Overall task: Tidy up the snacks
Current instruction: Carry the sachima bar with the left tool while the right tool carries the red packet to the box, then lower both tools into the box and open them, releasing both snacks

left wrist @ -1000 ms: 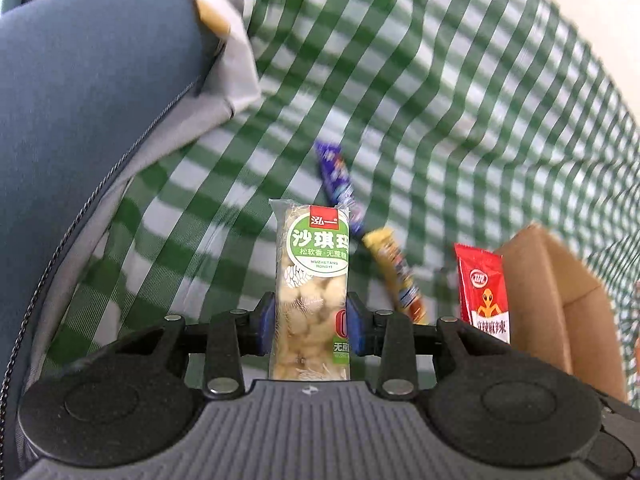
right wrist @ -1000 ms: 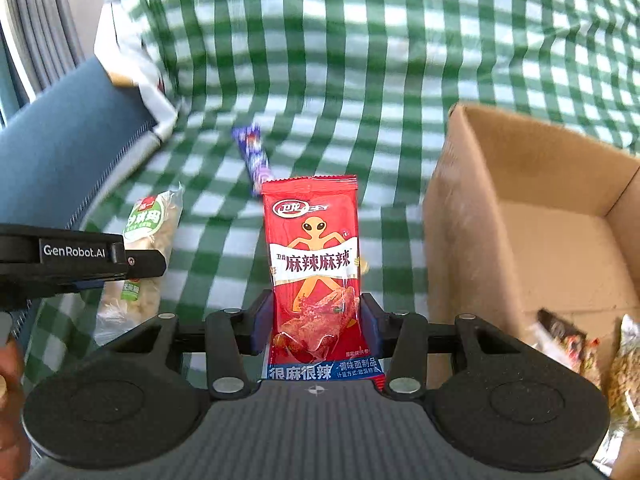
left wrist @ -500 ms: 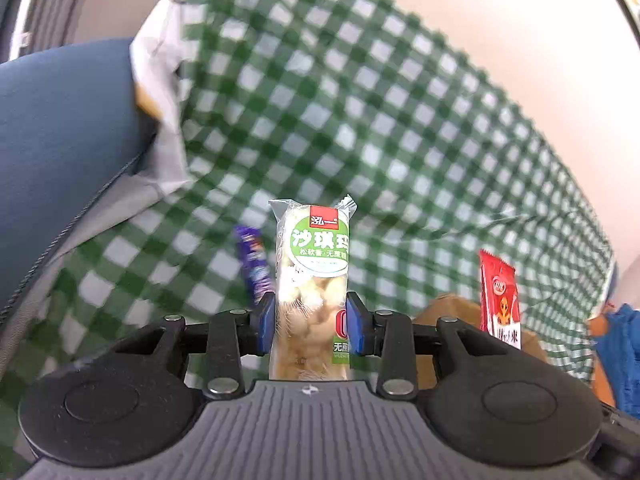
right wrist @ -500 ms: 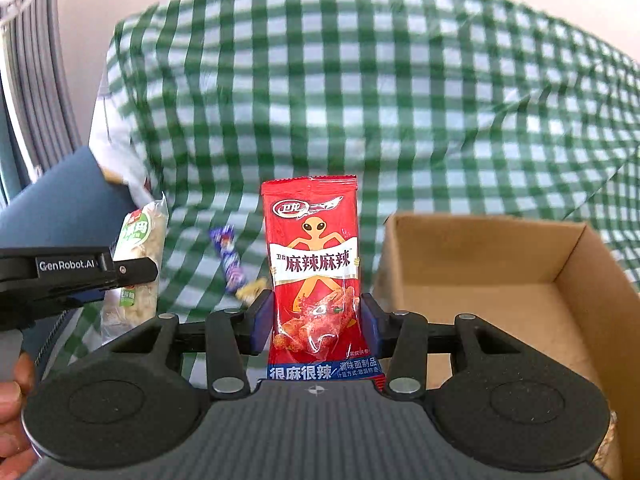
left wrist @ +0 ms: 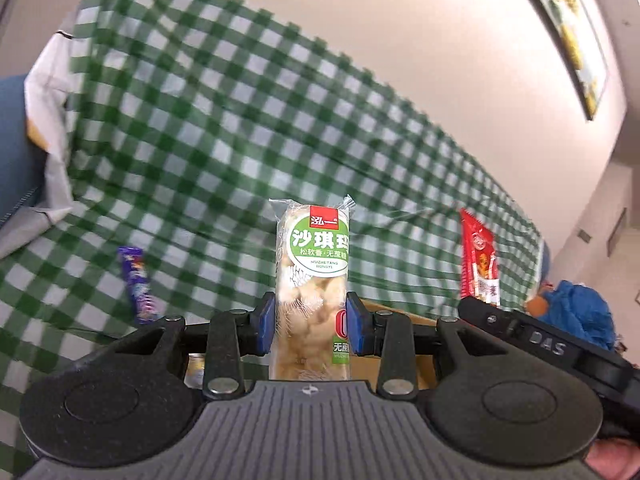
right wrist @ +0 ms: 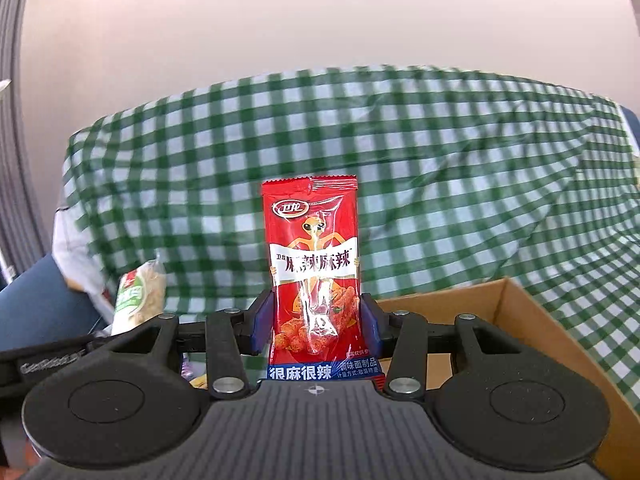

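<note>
Transport step: my left gripper point(left wrist: 311, 328) clenches the sachima pack point(left wrist: 312, 292), my right gripper point(right wrist: 316, 330) the red spicy-strip packet point(right wrist: 314, 264); next, I lower both into the cardboard box point(right wrist: 532, 320).

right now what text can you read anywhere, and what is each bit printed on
"沙琪玛", "松软香·无蔗糖": green label of the clear snack pack in the left claw.
"卫龙", "麻辣麻辣", "很麻很辣", "调味面制品": red snack packet in the right claw.
"DAS": black body of the right claw, seen from the left wrist.
Too blurred or small: purple wrapper, the embossed name on the left claw's body, the packs' fine print.
</note>
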`<state>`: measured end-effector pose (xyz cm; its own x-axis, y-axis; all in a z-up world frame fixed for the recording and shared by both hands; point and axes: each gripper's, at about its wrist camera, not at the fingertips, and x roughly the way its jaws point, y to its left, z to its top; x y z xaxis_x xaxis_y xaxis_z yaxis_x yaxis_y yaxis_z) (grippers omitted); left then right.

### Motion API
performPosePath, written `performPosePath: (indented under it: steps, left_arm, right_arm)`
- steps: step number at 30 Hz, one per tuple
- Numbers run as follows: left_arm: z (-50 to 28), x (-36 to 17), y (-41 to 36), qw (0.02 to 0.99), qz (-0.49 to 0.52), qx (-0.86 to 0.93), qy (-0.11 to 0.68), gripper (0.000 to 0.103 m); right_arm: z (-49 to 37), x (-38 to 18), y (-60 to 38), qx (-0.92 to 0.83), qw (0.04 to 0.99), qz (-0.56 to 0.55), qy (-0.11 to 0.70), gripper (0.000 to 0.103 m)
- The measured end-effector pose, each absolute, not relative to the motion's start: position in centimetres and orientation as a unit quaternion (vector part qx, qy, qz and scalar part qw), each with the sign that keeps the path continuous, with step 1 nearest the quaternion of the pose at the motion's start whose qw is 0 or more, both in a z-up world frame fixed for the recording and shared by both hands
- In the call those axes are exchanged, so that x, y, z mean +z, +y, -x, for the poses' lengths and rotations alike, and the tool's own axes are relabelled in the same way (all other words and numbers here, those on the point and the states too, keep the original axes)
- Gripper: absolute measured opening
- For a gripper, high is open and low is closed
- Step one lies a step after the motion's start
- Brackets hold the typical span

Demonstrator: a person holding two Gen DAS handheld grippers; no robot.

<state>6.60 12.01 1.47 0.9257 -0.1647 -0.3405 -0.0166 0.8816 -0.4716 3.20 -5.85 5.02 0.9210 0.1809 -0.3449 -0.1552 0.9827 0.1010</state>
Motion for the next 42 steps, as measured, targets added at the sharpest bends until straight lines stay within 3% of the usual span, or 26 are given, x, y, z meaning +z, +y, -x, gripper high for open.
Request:
performPosePath:
  steps: [17, 34, 36, 38, 40, 42]
  left_arm:
    - [-7.5, 1.2, 5.0, 0.950, 0.214, -0.140, 0.181, 0.040]
    - [-9.0, -0.2, -0.9, 0.942, 0.166, -0.212, 0.202, 0.040]
    - [-9.5, -0.4, -1.0, 0.937, 0.169, -0.218, 0.215, 0.046]
    - [-9.8, -0.5, -0.9, 0.936, 0.173, -0.211, 0.222, 0.066]
    - [-10.0, -0.7, -0.6, 0.936, 0.177, -0.203, 0.228, 0.067]
    - [-10.1, -0.7, -0.3, 0.937, 0.179, -0.193, 0.231, 0.067]
  right_arm:
    - [-7.5, 4.4, -14.1, 0.014, 0.985, -0.054, 0.161, 0.047]
    - [-7.8, 4.6, -14.8, -0.019, 0.991, -0.020, 0.133, 0.048]
    - [-7.8, 4.5, -14.6, -0.033, 0.991, -0.007, 0.128, 0.049]
    - [-7.7, 4.6, -14.5, -0.055, 0.991, 0.006, 0.121, 0.052]
    - [-7.7, 4.6, -14.5, -0.068, 0.991, 0.005, 0.118, 0.071]
    - [-7.8, 4.4, -14.4, -0.072, 0.990, 0.002, 0.119, 0.073]
